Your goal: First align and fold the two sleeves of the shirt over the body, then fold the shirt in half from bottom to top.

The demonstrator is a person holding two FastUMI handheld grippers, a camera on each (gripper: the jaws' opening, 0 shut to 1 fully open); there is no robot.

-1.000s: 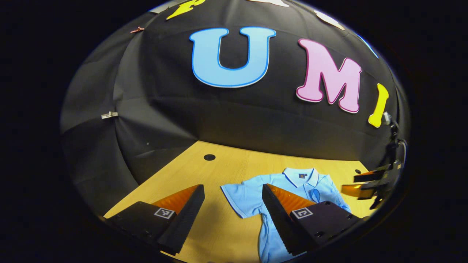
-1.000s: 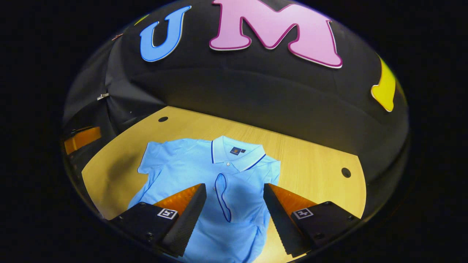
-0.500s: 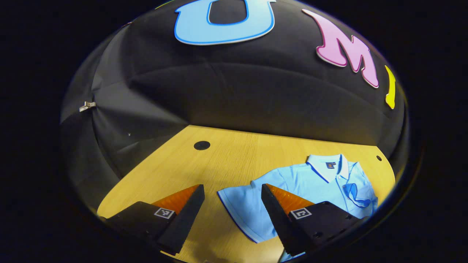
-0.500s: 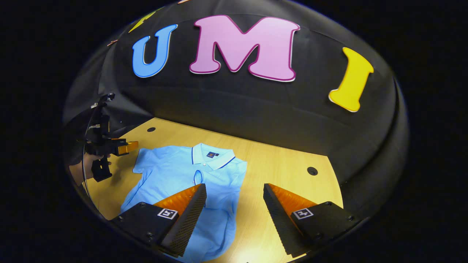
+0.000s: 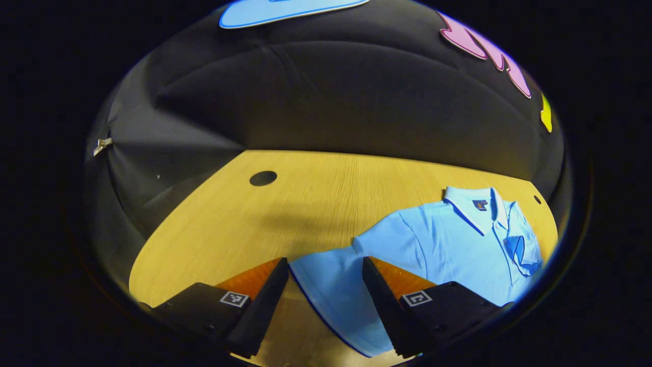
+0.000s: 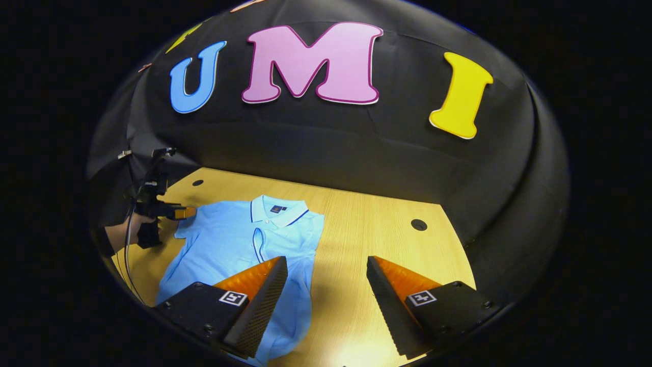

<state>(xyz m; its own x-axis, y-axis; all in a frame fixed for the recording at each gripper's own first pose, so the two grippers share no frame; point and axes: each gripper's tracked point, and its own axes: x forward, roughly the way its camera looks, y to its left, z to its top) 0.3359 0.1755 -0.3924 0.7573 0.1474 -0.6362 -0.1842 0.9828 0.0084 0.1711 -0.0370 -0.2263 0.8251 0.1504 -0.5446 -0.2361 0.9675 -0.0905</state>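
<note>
The blue shirt lies flat on the wooden table. Its far sleeve is already folded over. The left gripper is wide open, with the other sleeve between its fingers. The right gripper is open too, holding nothing, with the shirt's edge under its left finger. If the left one pinches too little cloth, the sleeve may slip and bunch up. Nothing blocks the way.

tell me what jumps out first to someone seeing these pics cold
A light blue polo shirt lies flat on the wooden table, its right sleeve already folded over the body. The left gripper is open, its fingers straddling the outspread left sleeve; the right gripper hangs open over the shirt's right edge.
</note>
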